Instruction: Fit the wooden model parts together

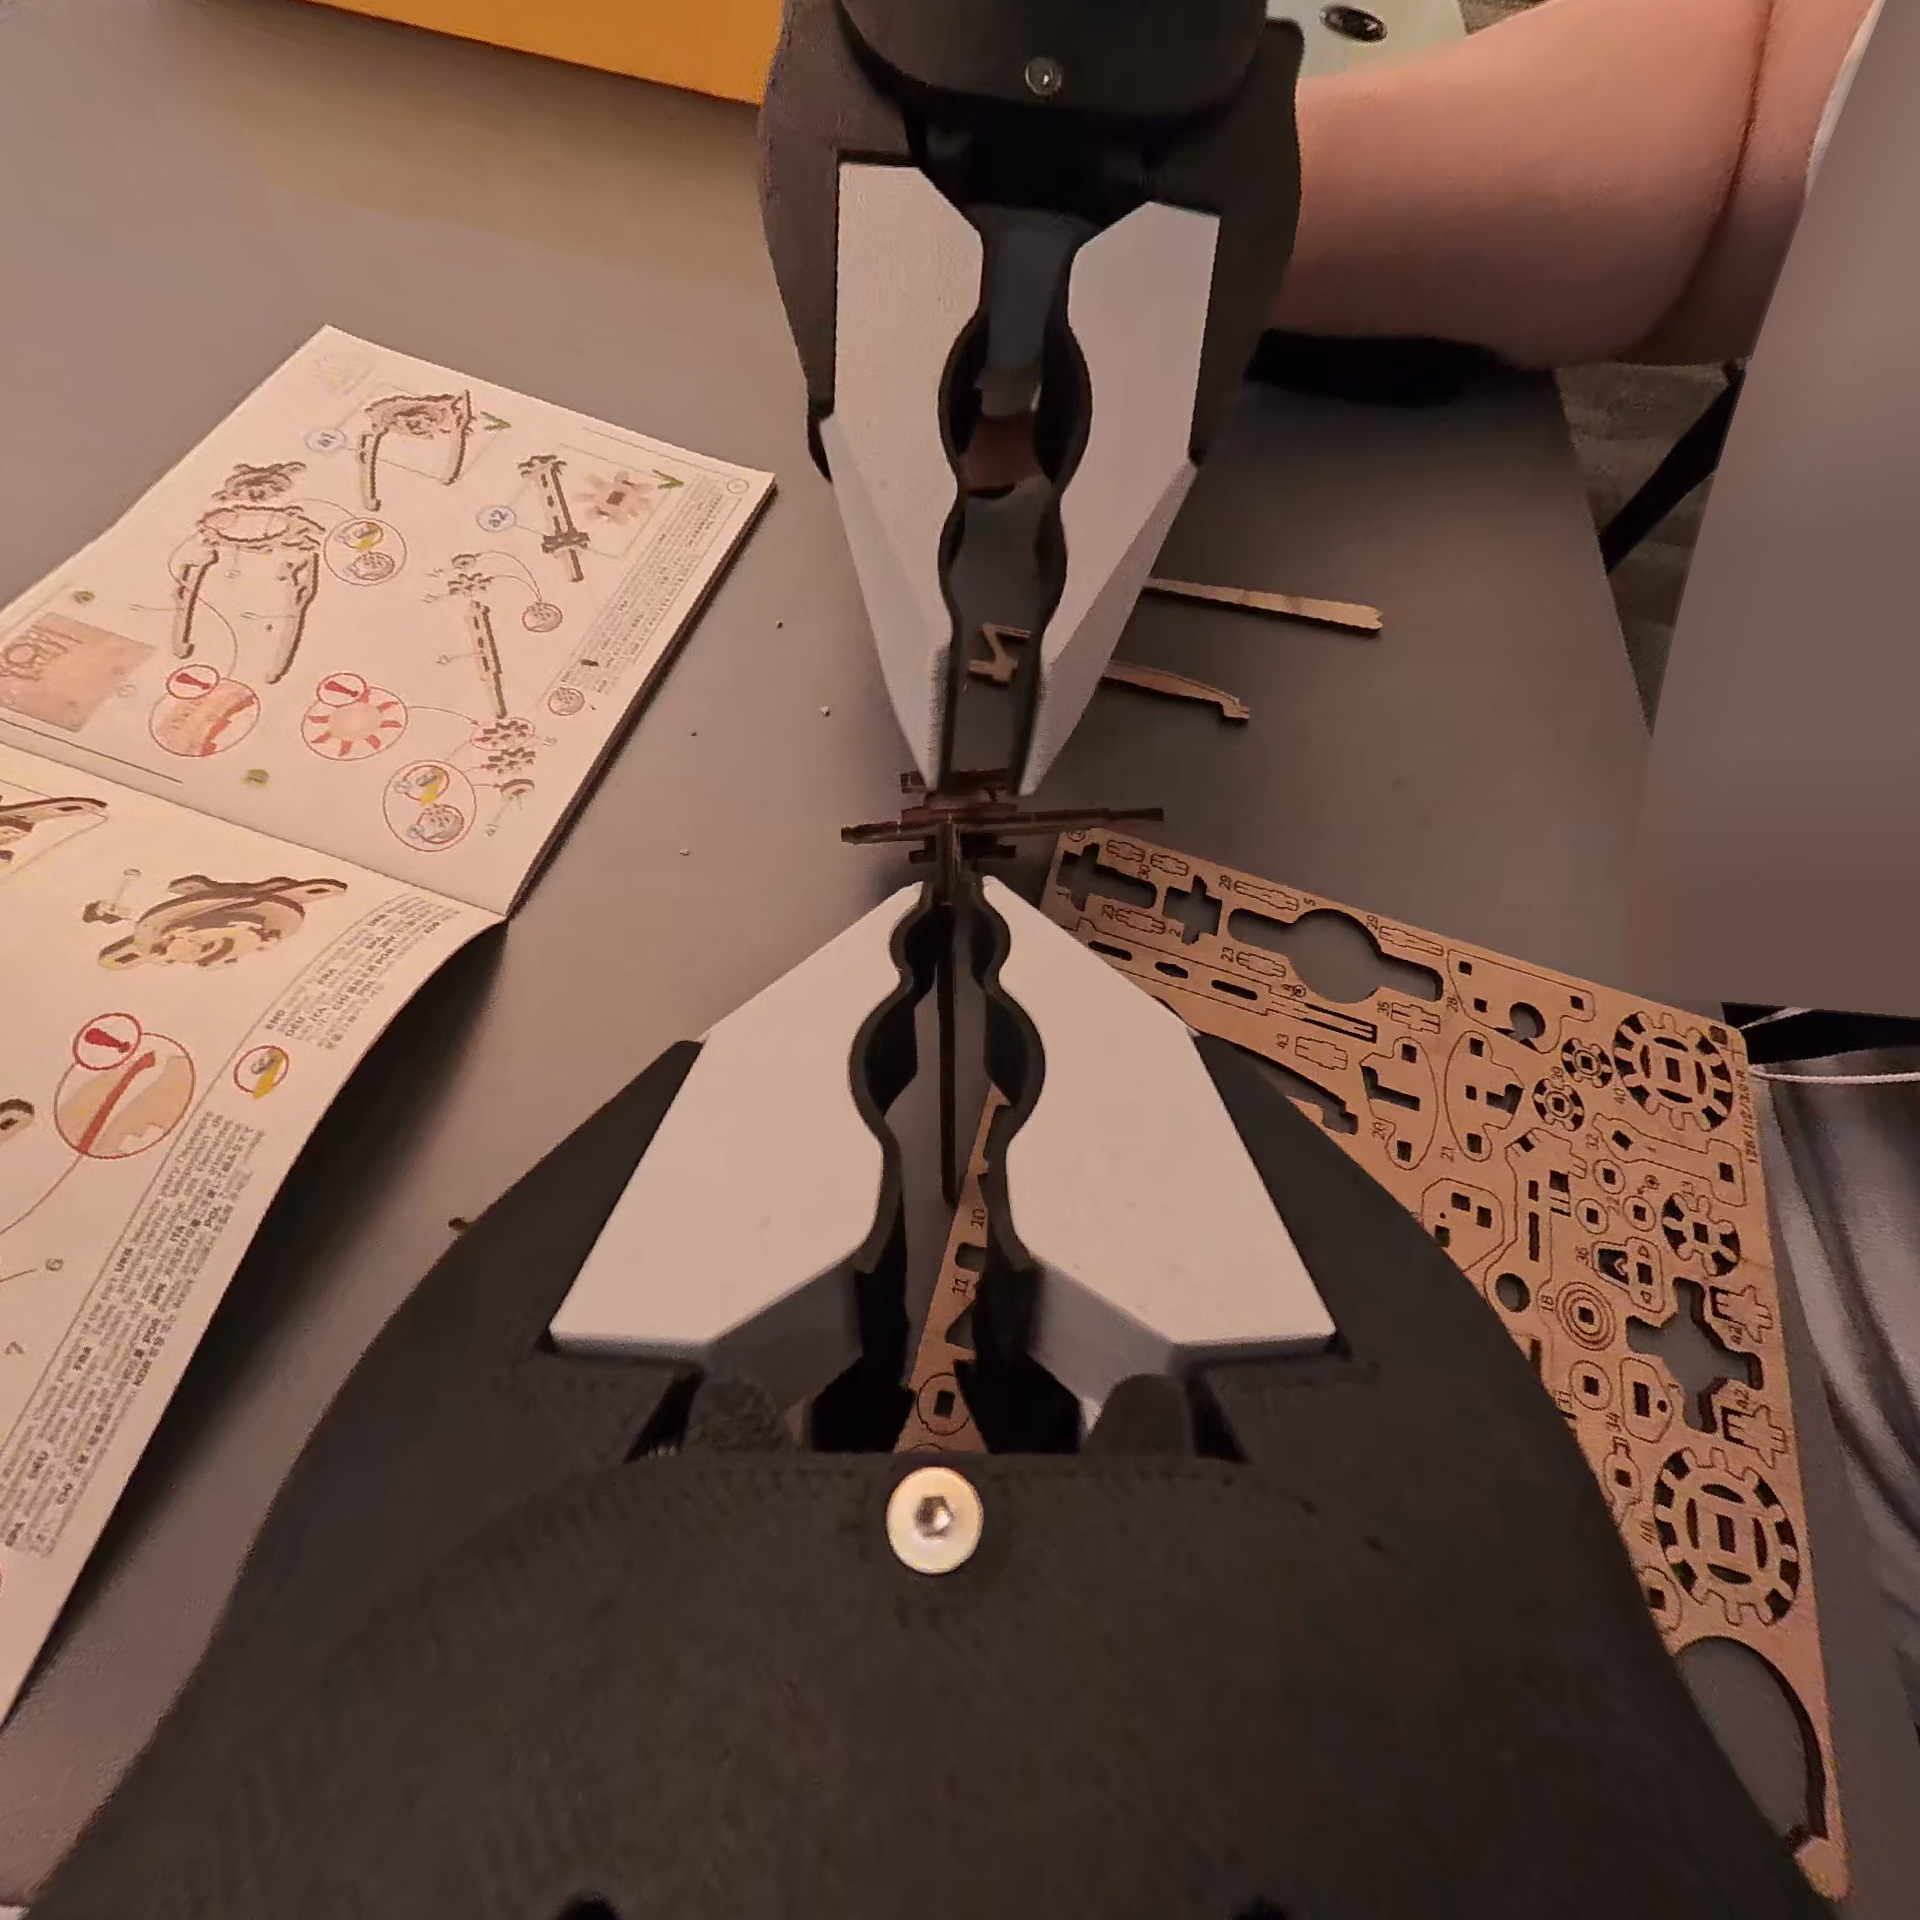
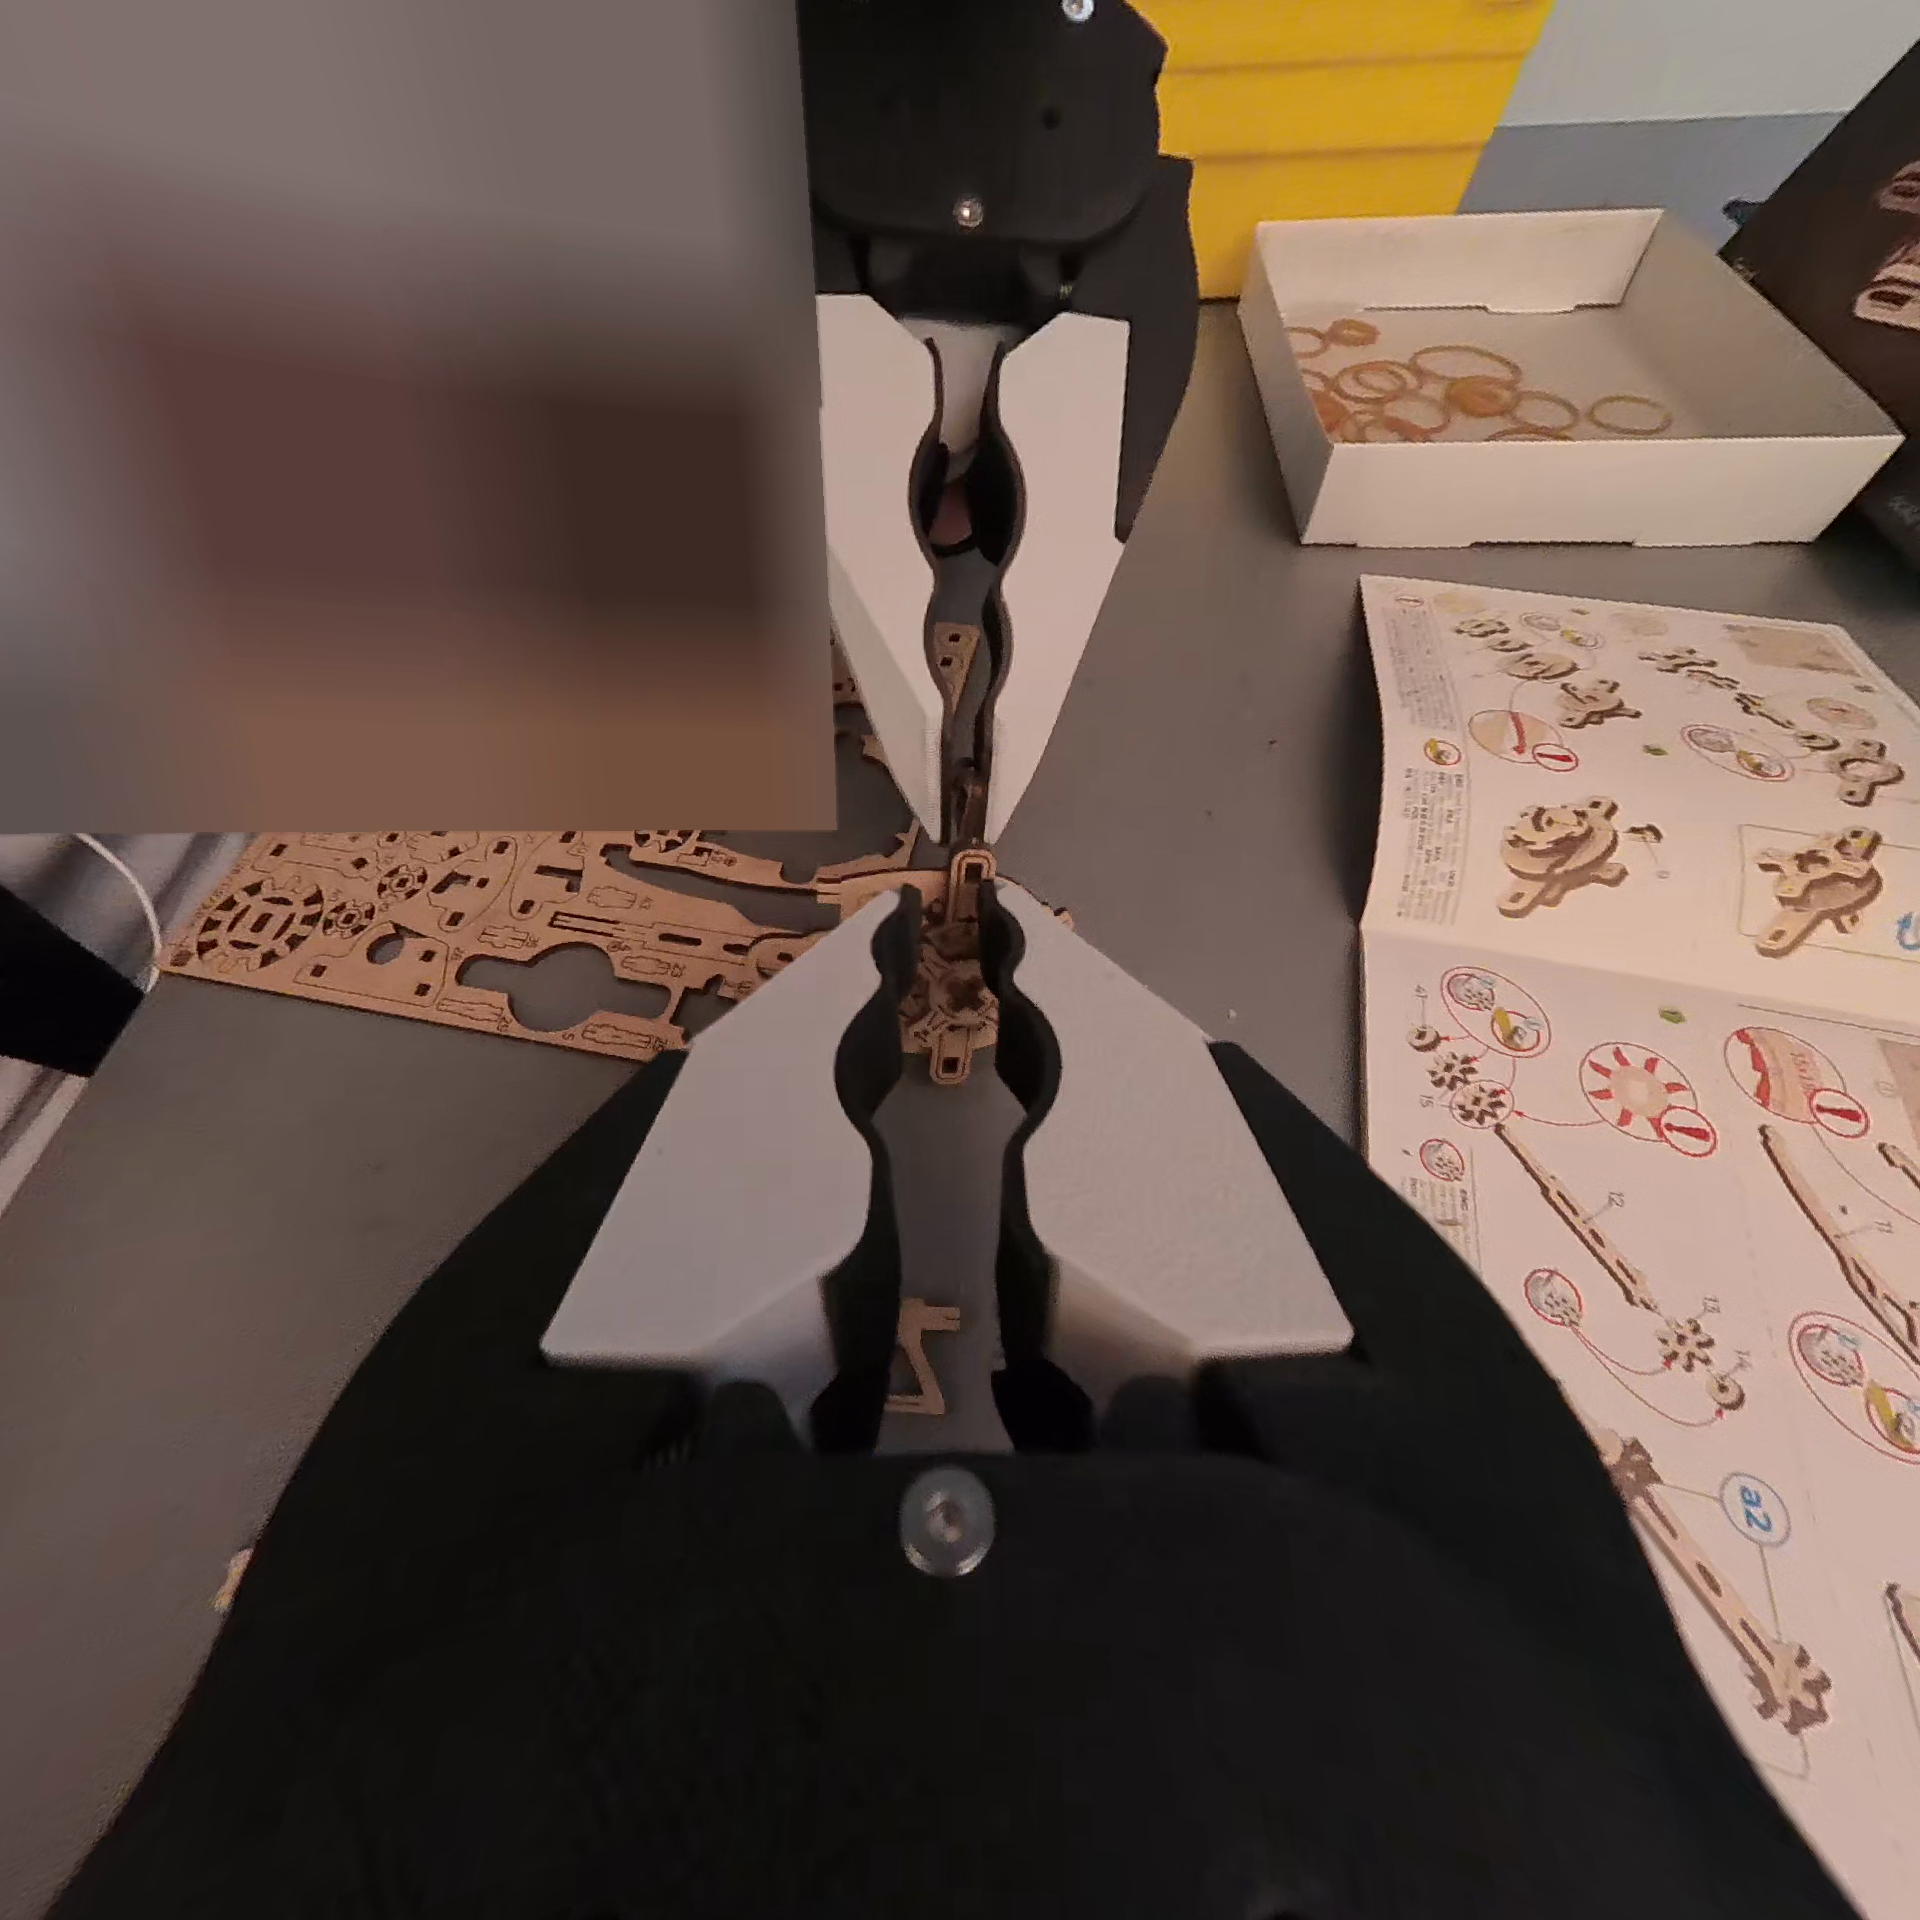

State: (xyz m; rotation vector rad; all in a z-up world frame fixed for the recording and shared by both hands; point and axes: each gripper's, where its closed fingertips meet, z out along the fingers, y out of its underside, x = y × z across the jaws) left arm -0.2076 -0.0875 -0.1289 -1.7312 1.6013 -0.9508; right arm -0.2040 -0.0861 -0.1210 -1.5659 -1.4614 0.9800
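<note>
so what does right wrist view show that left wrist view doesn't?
Right wrist only: a white box of rubber bands, a yellow cabinet, and the flat faces of the small gear-like wooden pieces.

Left wrist only: a bare forearm and loose wooden strips on the table.

Both: the left gripper and right gripper tip to tip, each shut on the wooden parts; the cut-out wooden sheet; the open instruction booklet.

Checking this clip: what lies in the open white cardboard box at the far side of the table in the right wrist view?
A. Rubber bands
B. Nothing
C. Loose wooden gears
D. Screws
A: the white box holds a scatter of thin tan and orange rubber bands on its floor, with no gears or screws visible in it.
</note>
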